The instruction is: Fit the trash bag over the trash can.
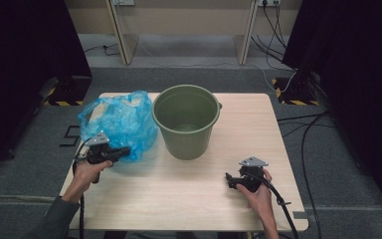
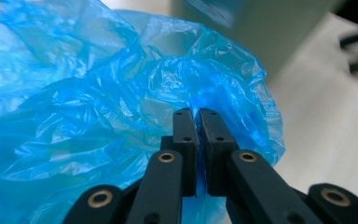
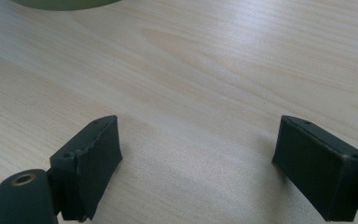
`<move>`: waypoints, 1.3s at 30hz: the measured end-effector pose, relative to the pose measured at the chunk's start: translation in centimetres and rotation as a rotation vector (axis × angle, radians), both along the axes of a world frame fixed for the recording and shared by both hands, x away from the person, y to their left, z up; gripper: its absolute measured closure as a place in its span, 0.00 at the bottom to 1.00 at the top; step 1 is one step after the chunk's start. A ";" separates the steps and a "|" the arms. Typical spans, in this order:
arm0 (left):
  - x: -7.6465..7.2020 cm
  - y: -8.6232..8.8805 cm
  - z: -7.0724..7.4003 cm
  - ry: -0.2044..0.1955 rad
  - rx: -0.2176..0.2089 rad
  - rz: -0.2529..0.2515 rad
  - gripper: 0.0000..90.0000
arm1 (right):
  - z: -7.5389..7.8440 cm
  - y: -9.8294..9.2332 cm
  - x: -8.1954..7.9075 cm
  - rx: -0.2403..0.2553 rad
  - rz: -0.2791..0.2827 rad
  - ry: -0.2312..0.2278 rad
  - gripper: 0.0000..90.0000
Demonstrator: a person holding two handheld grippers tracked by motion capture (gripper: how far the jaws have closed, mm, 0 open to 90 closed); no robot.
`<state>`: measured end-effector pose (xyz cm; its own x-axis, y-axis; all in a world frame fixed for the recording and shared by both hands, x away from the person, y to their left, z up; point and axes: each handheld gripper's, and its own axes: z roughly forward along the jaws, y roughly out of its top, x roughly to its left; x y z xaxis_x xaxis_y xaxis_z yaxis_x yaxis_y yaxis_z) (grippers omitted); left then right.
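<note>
At the table's left, left tongs (image 1: 125,151) level, pinching blue bag (image 1: 119,122).

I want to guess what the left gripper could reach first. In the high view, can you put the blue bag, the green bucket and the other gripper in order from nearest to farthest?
From the left gripper:
1. Blue bag, pinched in its jaws, table's left side.
2. Green bucket, middle, just right of the bag.
3. Right gripper, far right, near the front edge.

Green bucket (image 1: 186,121) on wooden table (image 1: 189,199)
</note>
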<state>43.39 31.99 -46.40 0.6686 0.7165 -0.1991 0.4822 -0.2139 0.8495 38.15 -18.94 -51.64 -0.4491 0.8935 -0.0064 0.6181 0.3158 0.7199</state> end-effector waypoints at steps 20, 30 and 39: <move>5.3 -0.9 14.0 -0.148 -0.037 0.007 0.95 | -0.1 0.0 0.1 0.000 -0.003 -0.008 0.16; 7.1 -6.6 17.6 -0.204 -0.063 -0.051 0.96 | -0.1 0.0 0.1 0.001 -0.003 -0.007 0.16; 7.3 -15.2 18.5 -0.226 -0.023 -0.182 0.96 | 0.0 -0.1 0.2 -0.002 0.002 -0.004 0.16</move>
<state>50.64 16.80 -27.93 0.8152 0.5774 -0.0454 0.2357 -0.2591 0.9367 38.32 -19.02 -51.68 -0.4505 0.8927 -0.0097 0.6145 0.3179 0.7220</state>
